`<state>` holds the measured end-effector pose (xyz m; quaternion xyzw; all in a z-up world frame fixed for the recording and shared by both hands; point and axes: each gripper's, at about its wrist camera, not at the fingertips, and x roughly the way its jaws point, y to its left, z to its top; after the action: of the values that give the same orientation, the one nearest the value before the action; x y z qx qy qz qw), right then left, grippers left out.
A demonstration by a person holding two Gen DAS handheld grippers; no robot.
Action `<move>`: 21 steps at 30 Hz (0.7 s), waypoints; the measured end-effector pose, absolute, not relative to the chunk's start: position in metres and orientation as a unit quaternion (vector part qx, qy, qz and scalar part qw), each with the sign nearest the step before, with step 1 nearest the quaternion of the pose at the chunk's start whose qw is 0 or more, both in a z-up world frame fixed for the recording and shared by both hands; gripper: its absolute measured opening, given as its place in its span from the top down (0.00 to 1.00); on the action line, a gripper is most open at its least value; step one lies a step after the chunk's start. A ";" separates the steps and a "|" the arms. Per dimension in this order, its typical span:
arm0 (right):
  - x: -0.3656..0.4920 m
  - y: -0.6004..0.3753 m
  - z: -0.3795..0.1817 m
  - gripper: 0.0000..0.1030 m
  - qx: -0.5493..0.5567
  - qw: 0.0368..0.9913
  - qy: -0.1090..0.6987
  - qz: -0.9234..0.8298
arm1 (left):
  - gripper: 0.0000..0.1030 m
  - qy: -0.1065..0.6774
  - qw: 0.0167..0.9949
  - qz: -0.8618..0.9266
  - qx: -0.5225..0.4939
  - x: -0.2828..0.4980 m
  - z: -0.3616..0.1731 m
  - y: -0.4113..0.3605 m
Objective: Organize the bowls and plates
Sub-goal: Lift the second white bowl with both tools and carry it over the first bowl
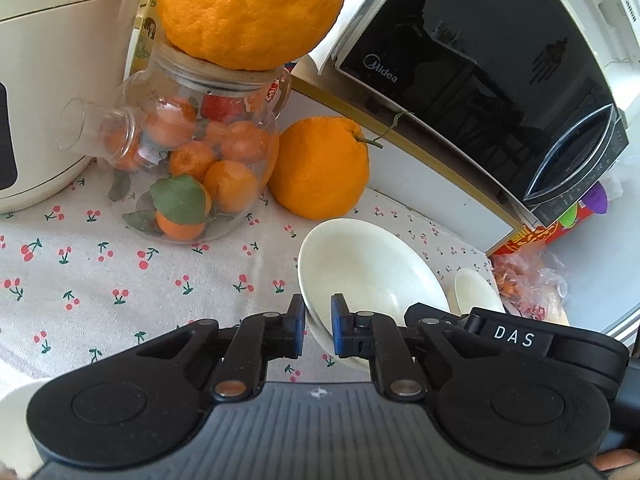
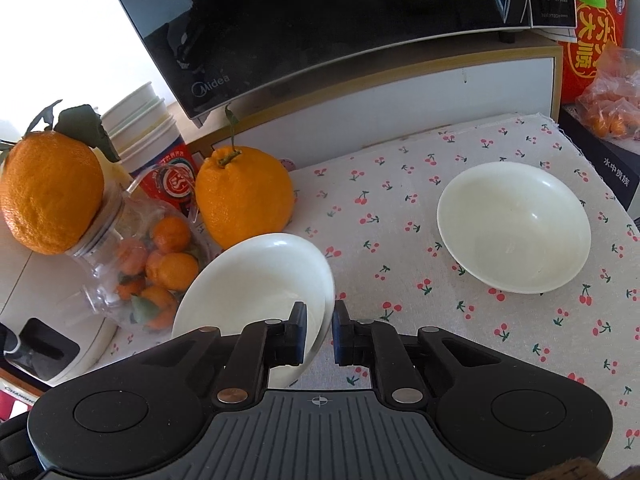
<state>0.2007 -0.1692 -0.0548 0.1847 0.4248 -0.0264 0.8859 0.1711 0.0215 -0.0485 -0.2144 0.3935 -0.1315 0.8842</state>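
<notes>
While both grippers pinch white bowls over the cherry cloth, the scene reads as below.

Left gripper [image 1: 319,326]: jaws narrow, clamped on the near rim of a white bowl [image 1: 372,276]; blue pads on either side of the rim, bowl tipped, at 12 to 1 o'clock from the fingers.
Second dish, left view: small white bowl [image 1: 474,290] at 2 o'clock, partly hidden behind the other gripper's black body marked DAS.
Right gripper [image 2: 320,330]: jaws narrow, gripping the rim of a tilted bowl [image 2: 256,280] that leans up toward 10 o'clock; cannot tell if its far edge touches the cloth.
Loose bowl [image 2: 514,226]: flat on the tablecloth [image 2: 384,216] at 2 o'clock, upright, well apart from the held one.
Glass jar [image 1: 192,160]: full of small oranges, at 11 o'clock in the left view, a big orange [image 1: 248,8] sitting on its mouth.
Second big orange [image 1: 320,166]: on the cloth just beside the jar, at 12 o'clock.
Microwave [image 1: 500,80]: black door, Midea logo, at 1 o'clock on a white stand behind the cloth.
White cooker [image 1: 44,80]: at 10 o'clock, left view.
Paper cups [image 2: 148,136]: stacked at 11 o'clock, right view, behind the jar.
Bag of small oranges [image 2: 612,108]: at 2 o'clock off the cloth edge, beside a red carton [image 2: 592,40].
</notes>
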 end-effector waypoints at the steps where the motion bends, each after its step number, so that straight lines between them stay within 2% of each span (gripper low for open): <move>1: 0.199 -0.168 -0.052 0.89 0.184 0.887 0.423 -0.026 | 0.88 0.392 0.885 -0.131 -0.214 0.169 -0.046 0.022; 21: 0.148 -0.126 0.001 0.84 0.145 0.900 0.411 0.016 | 0.88 0.385 0.892 -0.120 -0.206 0.123 -0.006 0.050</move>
<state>0.1480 -0.1258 0.0010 0.1454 0.4112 0.0163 0.8997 0.1227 0.0497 -0.0058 -0.2058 0.3845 -0.1196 0.8919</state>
